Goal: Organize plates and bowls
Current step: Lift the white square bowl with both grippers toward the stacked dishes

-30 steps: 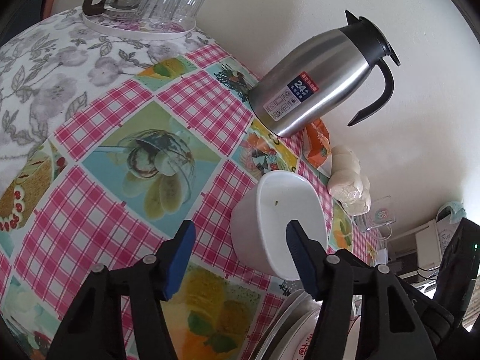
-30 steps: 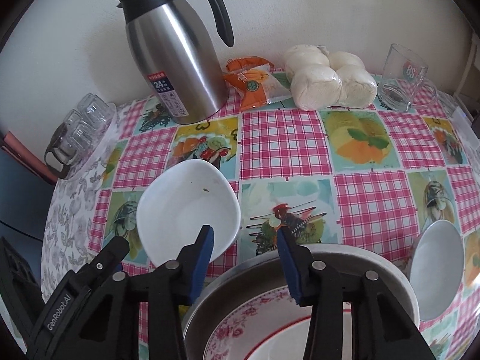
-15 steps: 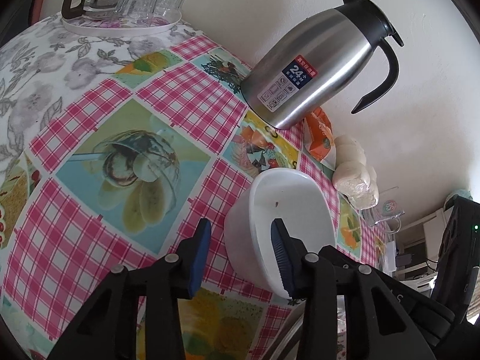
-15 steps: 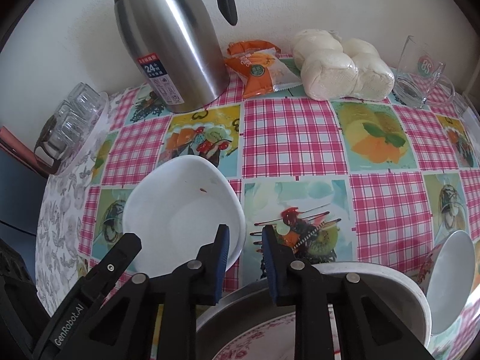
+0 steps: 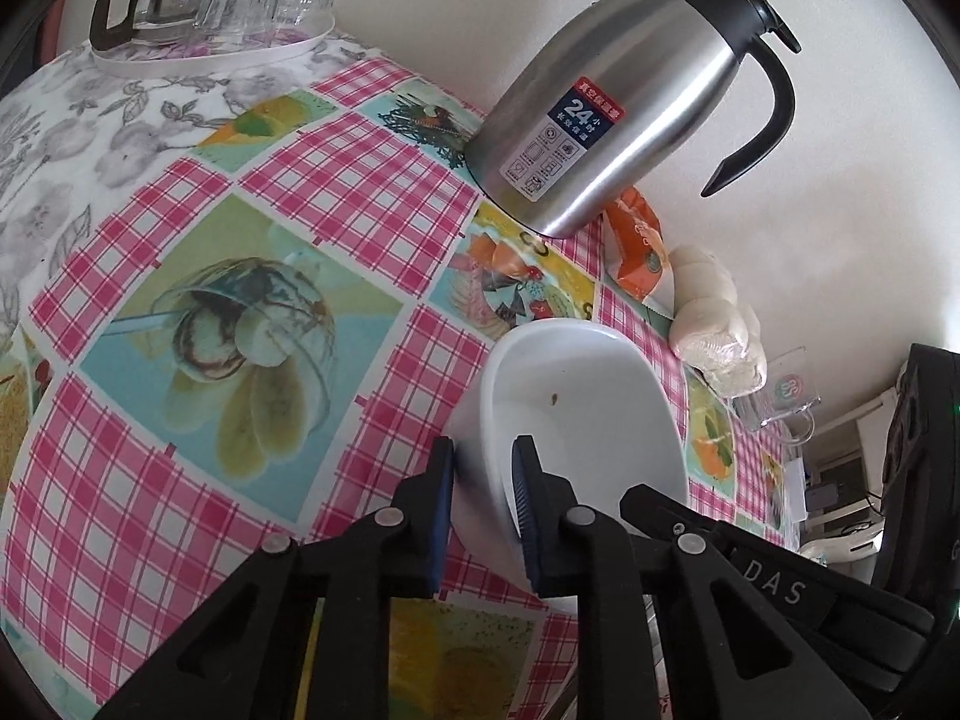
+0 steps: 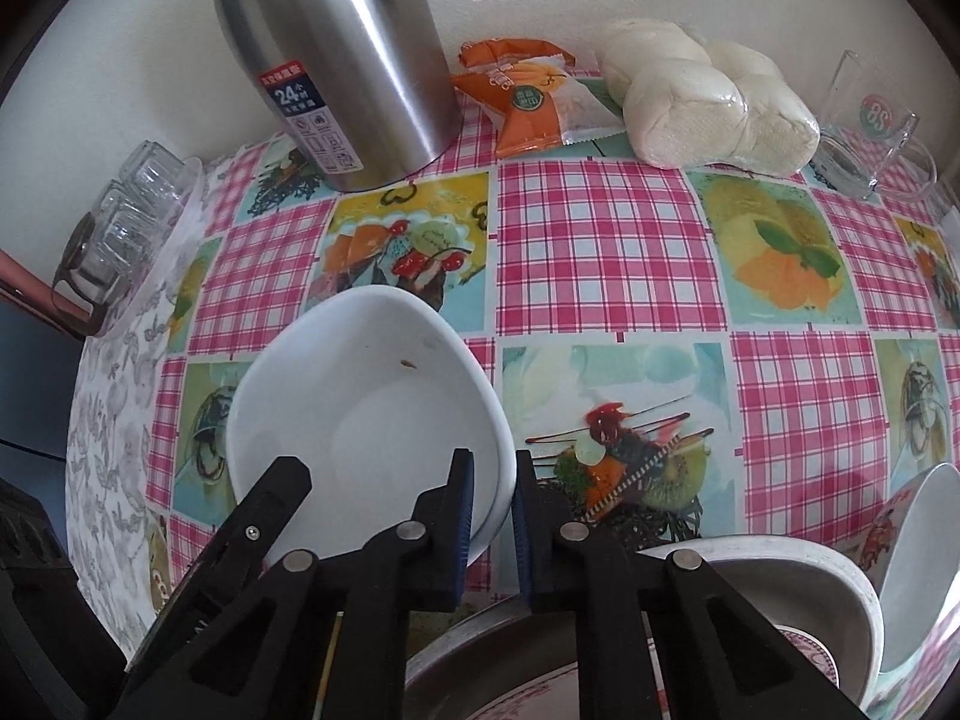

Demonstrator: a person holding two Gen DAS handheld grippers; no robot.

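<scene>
A white bowl (image 5: pixel 576 396) with a small brown speck inside sits on the checked tablecloth. My left gripper (image 5: pixel 483 480) is shut on its near wall, one finger outside, one inside. The same white bowl (image 6: pixel 360 420) shows in the right wrist view, where my right gripper (image 6: pixel 493 504) is shut on its right rim. A metal basin (image 6: pixel 780 576) holding a red-patterned plate (image 6: pixel 804 654) lies below the right gripper. A second bowl (image 6: pixel 918 552) with a painted outside leans at the basin's right edge.
A steel thermos jug (image 5: pixel 612 120) stands behind the bowl, with an orange snack packet (image 6: pixel 528 96), wrapped buns (image 6: pixel 708 102) and a glass mug (image 6: pixel 864 132) along the wall. A tray of glasses (image 5: pixel 222 0) sits at the far left.
Both grippers moved forward to the white bowl and closed: the left on its near wall, the right on its right rim. The bowl looks larger and closer.
</scene>
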